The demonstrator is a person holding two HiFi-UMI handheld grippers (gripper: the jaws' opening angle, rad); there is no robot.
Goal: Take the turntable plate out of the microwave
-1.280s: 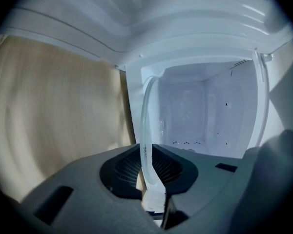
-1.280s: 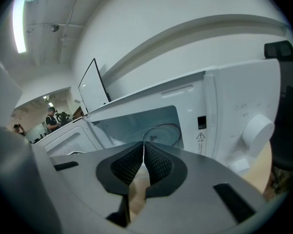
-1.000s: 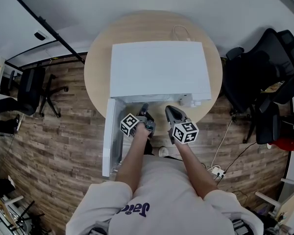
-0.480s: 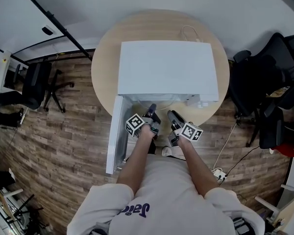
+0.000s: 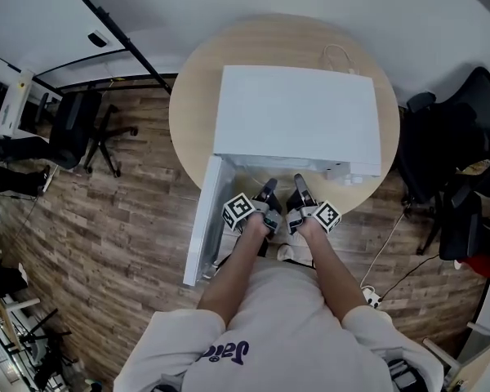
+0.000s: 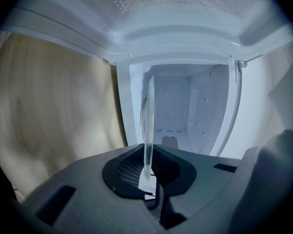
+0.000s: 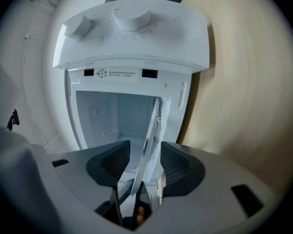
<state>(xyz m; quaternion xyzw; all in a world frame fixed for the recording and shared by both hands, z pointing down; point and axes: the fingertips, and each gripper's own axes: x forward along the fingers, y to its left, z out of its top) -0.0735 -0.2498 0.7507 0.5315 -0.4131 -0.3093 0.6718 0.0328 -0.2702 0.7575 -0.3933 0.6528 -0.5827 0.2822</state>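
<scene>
The white microwave (image 5: 298,121) stands on a round wooden table (image 5: 188,113) with its door (image 5: 202,227) swung open to the left. In the left gripper view the clear glass turntable plate (image 6: 149,126) shows edge-on in front of the cavity (image 6: 185,111). My left gripper (image 6: 147,172) is shut on its rim. In the right gripper view the same plate (image 7: 149,140) runs between the jaws of my right gripper (image 7: 144,165). Those jaws are opening, with a gap on each side of the glass. Both grippers (image 5: 268,193) (image 5: 298,188) sit side by side at the microwave's mouth.
The control panel with its knobs (image 7: 132,18) shows in the right gripper view. Office chairs stand to the right (image 5: 441,153) and left (image 5: 73,137) of the table. A power strip (image 5: 369,299) and cable lie on the wooden floor.
My right gripper has rolled and sunk in close beside the left at the microwave opening. The left gripper has hardly moved.
</scene>
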